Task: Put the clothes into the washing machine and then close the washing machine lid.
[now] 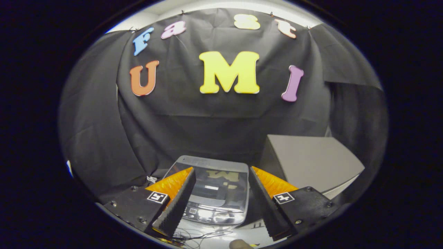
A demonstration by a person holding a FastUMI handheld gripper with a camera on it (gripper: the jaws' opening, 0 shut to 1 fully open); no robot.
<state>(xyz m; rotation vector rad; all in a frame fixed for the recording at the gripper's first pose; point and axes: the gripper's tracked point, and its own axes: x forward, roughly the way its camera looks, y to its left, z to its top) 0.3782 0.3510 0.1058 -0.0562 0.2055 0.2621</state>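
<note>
Fingers (pixel 188 193) spread wide, gripping nothing. Small grey toy washing machine (pixel 214 204) with dark glossy closed lid (pixel 218 185) sits between them. Grey box (pixel 308 162) stands beside it.

The washing machine (pixel 211 193) between the fingers looks like smooth grey plastic, its closed lid (pixel 221 185) a dark glossy pane that mirrors the wall, with a shiny control strip (pixel 211 214) at its near end. The gripper (pixel 221 173), fingers spread apart and touching nothing, has ribbed, matt inner pads (pixel 178 200) and hard matt housings with screw heads. The booth wall (pixel 193 128) is matt creased cloth, and the grey box (pixel 308 162) beside the machine has a flat, dull, smooth surface.
</note>
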